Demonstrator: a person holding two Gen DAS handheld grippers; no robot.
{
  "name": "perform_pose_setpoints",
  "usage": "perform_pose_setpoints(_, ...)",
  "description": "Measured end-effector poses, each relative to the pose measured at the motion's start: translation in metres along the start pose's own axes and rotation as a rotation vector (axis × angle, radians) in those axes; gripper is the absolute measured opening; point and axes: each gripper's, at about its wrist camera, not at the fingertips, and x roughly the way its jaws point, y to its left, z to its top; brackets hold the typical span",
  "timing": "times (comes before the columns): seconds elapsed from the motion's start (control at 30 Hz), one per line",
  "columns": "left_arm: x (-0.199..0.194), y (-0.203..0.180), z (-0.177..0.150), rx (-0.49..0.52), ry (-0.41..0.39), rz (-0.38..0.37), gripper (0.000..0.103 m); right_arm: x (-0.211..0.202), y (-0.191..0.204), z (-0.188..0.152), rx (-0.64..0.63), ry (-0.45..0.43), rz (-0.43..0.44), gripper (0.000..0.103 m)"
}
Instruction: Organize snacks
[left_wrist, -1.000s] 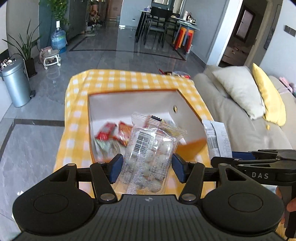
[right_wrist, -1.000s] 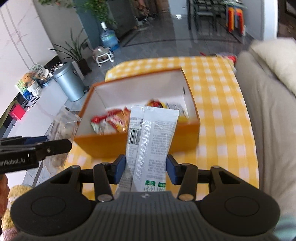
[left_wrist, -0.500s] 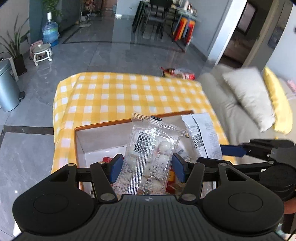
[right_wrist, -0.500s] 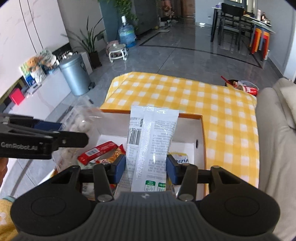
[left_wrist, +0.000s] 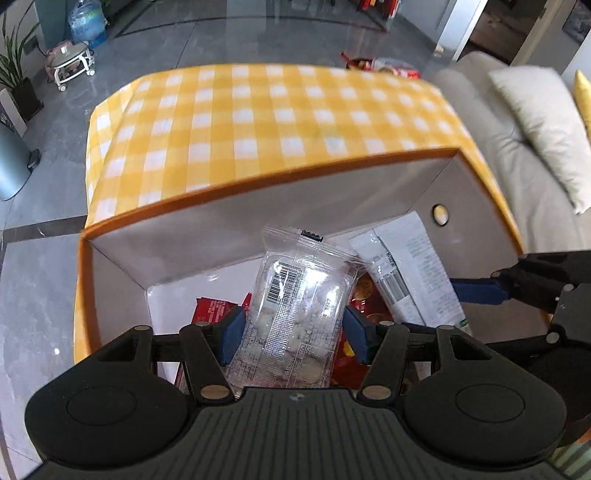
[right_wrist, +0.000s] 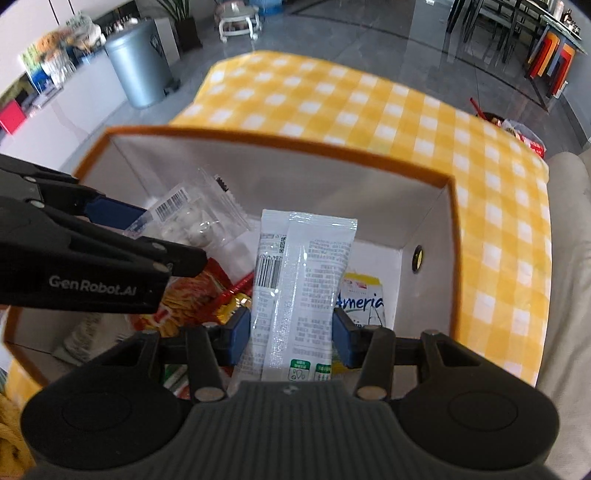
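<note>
checked tablecloth (left_wrist: 258, 122) under orange box (left_wrist: 258, 184); red packets (right_wrist: 192, 295) beneath both held snacks.

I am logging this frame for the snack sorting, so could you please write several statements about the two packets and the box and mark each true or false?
1. The left hand-held gripper grips a clear packet of pale round snacks. True.
2. The right hand-held gripper is empty. False: it is shut on a white printed packet.
3. Both packets are held over the open orange box. True.
4. The box holds nothing yet. False: red snack packets already lie inside.
5. The box sits on a yellow checked tablecloth. True.
</note>
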Motion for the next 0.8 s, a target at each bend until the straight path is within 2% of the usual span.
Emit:
perform_pose_setpoints(0.23,0.021,0.003,0.001,-0.012,0.045,0.032,0.066,0.025,-0.001,0.003,0.015,0.045,-0.013,0.046)
perform_pose_setpoints(0.37,0.024,0.004,0.001,0.009,0.040,0.045,0.066,0.030,-0.002,0.002,0.018,0.045,-0.009,0.048)
perform_pose_setpoints(0.43,0.023,0.005,0.002,0.007,0.039,0.046,0.067,0.027,-0.003,0.000,0.018,0.041,-0.001,0.053)
perform_pose_setpoints(0.5,0.020,0.006,0.002,0.002,0.023,0.052,0.071,0.026,-0.002,0.001,0.016,0.034,0.012,0.070)
perform_pose_setpoints(0.57,0.014,0.007,0.003,-0.004,0.014,0.056,0.078,0.022,-0.002,0.003,0.011,0.025,0.015,0.074)
perform_pose_setpoints(0.63,0.007,0.007,0.003,-0.001,-0.008,0.052,0.079,0.018,0.000,0.006,0.004,0.021,0.021,0.077)
perform_pose_setpoints(0.77,-0.014,0.006,0.003,0.005,-0.050,0.064,0.079,0.003,0.005,0.009,-0.013,-0.007,0.016,0.094)
perform_pose_setpoints(0.8,-0.020,0.006,0.003,0.004,-0.063,0.066,0.079,-0.002,0.006,0.009,-0.017,-0.015,0.006,0.094)
